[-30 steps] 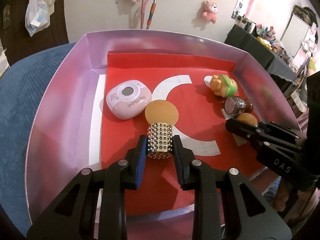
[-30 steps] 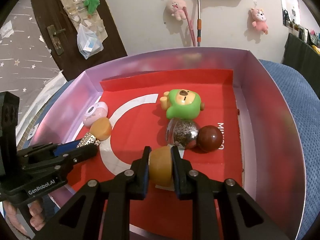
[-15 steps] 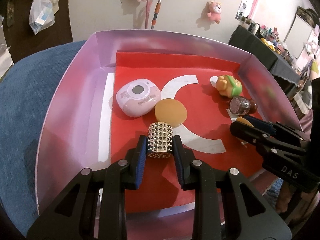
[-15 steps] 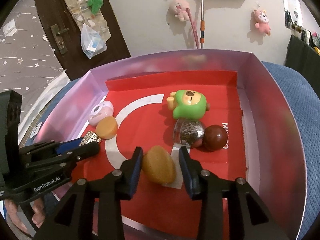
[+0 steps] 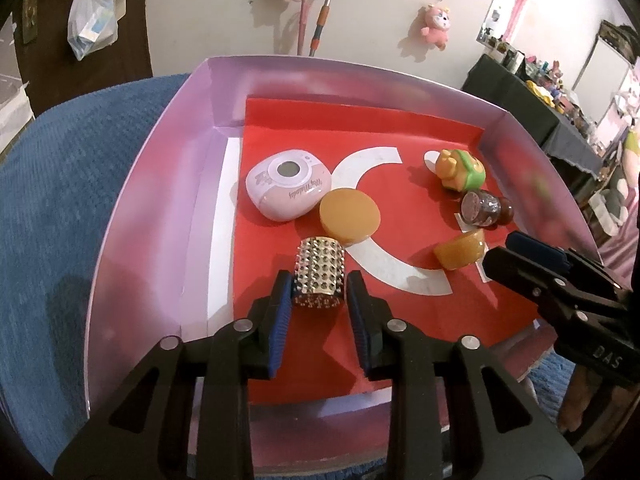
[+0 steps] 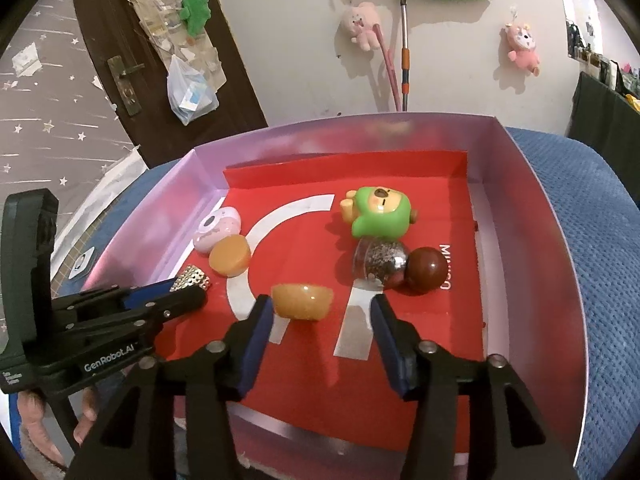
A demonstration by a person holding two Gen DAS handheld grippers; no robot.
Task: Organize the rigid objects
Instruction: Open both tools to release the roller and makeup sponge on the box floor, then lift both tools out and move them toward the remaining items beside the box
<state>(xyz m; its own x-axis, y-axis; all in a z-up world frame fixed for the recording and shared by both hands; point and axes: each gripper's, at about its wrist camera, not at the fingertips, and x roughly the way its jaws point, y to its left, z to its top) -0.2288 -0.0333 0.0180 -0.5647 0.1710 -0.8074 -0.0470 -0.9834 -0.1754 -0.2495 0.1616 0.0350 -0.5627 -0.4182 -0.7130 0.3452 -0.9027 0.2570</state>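
You see a studded silver cylinder [image 5: 319, 273] at lower centre of the left view, on its side; an amber dome [image 6: 302, 301] lies right of it.

The left gripper [image 5: 319, 286] points steeply down, its jaws opening, with slim gaps showing between the blue pads [image 5: 280, 312] and what lies between them. The right gripper [image 6: 322, 308] also tilts downward, its jaws opening and already standing wide, touching nothing. Fingers [image 6: 86, 424] of the person's left hand [image 6: 52, 428] curl around the left gripper's handle.
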